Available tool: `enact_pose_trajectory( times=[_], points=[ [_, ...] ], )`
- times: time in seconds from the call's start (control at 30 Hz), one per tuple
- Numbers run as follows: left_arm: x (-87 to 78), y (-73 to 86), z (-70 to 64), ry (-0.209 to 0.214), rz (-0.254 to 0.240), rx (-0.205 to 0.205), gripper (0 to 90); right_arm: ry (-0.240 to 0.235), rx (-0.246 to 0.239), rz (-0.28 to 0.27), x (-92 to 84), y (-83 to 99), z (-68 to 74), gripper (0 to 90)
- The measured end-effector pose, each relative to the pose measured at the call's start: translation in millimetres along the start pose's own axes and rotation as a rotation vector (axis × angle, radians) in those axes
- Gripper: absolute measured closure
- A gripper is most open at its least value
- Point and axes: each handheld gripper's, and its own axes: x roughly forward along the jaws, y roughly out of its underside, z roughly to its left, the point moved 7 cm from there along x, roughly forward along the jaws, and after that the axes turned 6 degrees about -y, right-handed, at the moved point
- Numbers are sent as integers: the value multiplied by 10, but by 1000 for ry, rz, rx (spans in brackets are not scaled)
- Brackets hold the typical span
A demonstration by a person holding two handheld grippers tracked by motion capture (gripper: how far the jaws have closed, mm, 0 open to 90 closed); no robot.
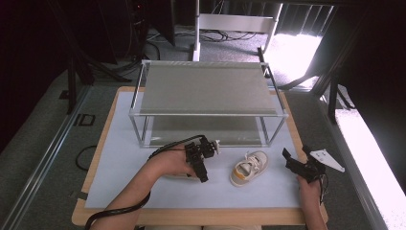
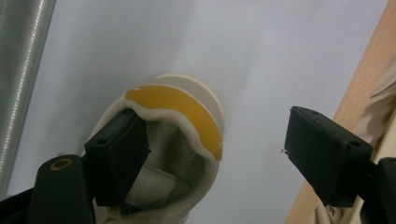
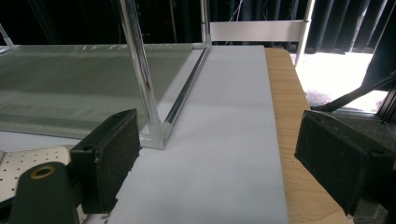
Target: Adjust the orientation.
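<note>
Left gripper (image 2: 215, 154) jaws apart, one apparently inside the shoe (image 2: 177, 140) heel at lower left; right gripper (image 3: 219, 163) wide, idle.

1. A wooden table (image 1: 107, 143) carries everything; its pale edge shows along the sides and the near rim.
2. A white sheet (image 1: 119, 163) covers most of the tabletop.
3. A metal-framed rack (image 1: 206, 112) with two grey shelves stands on the sheet at the far half.
4. A cream shoe with a yellow heel (image 1: 248, 167) lies on the sheet just in front of the rack, right of centre.
5. A second shoe (image 2: 177, 121) sits on the sheet to the left.
</note>
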Motion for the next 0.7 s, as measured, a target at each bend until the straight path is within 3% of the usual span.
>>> enact_pose_trajectory(
  times=[0.13,0.17,0.23,0.27,0.37,0.43,0.57,0.6,0.7],
  points=[
    [19,-19,14,-9,19,-46,277,0,-2,0,0,0,1,135],
    [26,-23,24,-23,24,-61,362,0,-1,1,0,0,1,135],
    [31,-32,34,-22,25,-82,367,0,-1,1,0,0,1,135],
    [46,-49,52,-26,27,-126,413,0,-1,1,0,0,1,135],
    [54,-50,73,-34,29,-152,474,1,-2,2,1,0,2,135],
    [71,-35,73,-38,40,-155,542,1,-3,2,0,0,2,135],
    [91,-3,49,24,27,-149,630,1,-1,2,1,1,3,135],
    [88,4,38,43,15,-130,682,0,-2,2,1,1,3,135],
    [74,23,4,42,16,-83,760,1,-3,2,0,1,3,135]
  ],
)
